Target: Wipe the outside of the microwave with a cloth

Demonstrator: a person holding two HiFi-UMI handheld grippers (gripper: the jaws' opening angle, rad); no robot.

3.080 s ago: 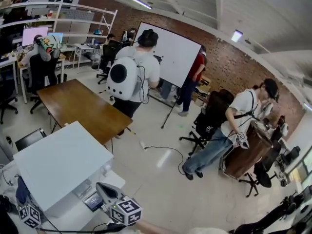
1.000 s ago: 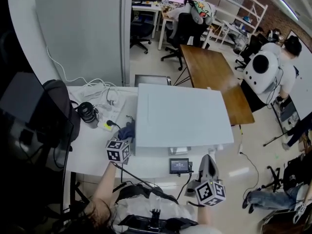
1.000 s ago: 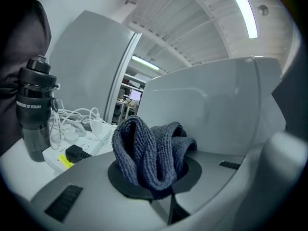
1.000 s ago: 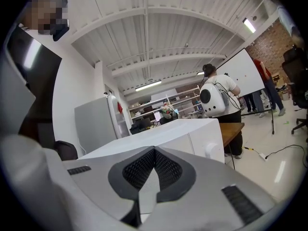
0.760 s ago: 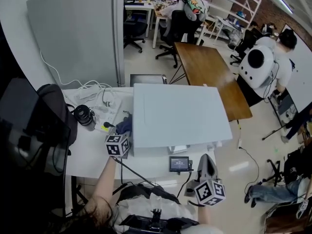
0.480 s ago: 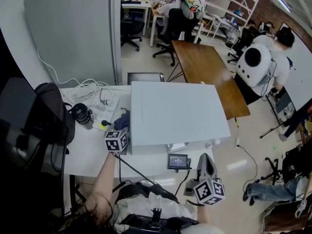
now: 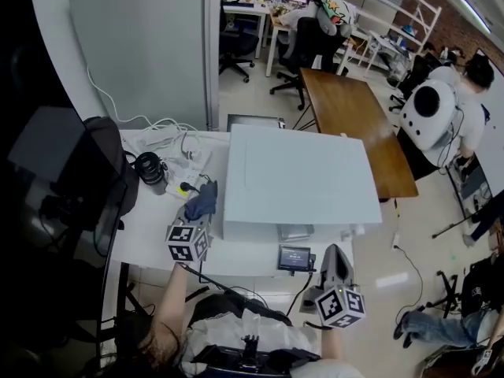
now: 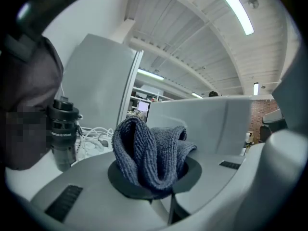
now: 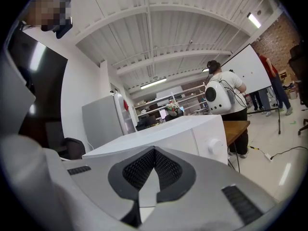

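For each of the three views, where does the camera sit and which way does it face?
Head view: on the person's head, looking steeply down on the microwave and desk; a forearm, the left tool and the right tool show.
Left gripper view: on the left tool, facing the microwave along its jaws, shut on the cloth.
Right gripper view: on the right tool, facing the microwave's front past shut, empty jaws.
Shared: all three show the microwave.
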